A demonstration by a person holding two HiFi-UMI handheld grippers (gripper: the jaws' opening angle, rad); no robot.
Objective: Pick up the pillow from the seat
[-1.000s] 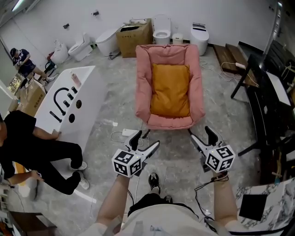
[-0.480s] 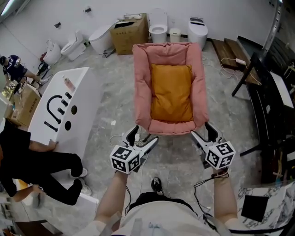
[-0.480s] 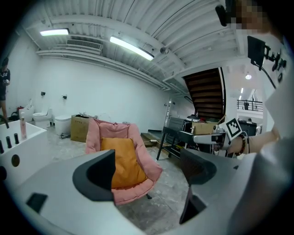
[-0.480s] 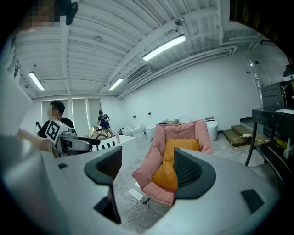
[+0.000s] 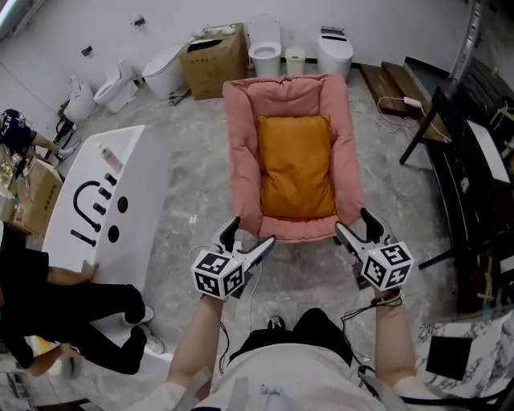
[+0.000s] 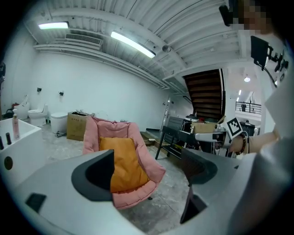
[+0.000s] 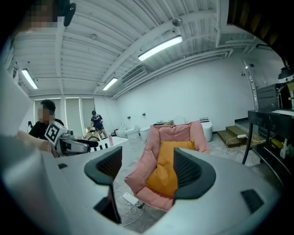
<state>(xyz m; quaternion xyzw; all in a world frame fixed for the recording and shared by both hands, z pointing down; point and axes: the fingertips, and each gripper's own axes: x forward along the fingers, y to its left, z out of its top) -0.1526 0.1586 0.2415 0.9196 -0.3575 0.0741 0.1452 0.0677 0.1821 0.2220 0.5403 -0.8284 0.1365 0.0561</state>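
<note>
The pillow [image 5: 297, 164] lies untouched on the pink seat [image 5: 241, 136]; this looks like the approach, with the left gripper [image 5: 250, 233], its jaws just opened wider, and the right gripper [image 5: 354, 223] both agape and empty near the front edge, needing to reach in next.

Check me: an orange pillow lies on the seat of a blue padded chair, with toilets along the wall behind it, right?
Not quite: the head view shows the chair is pink, not blue. The orange pillow does lie on its seat, with toilets along the wall behind.

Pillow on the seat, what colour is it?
The pillow is orange; head view shows it best.
</note>
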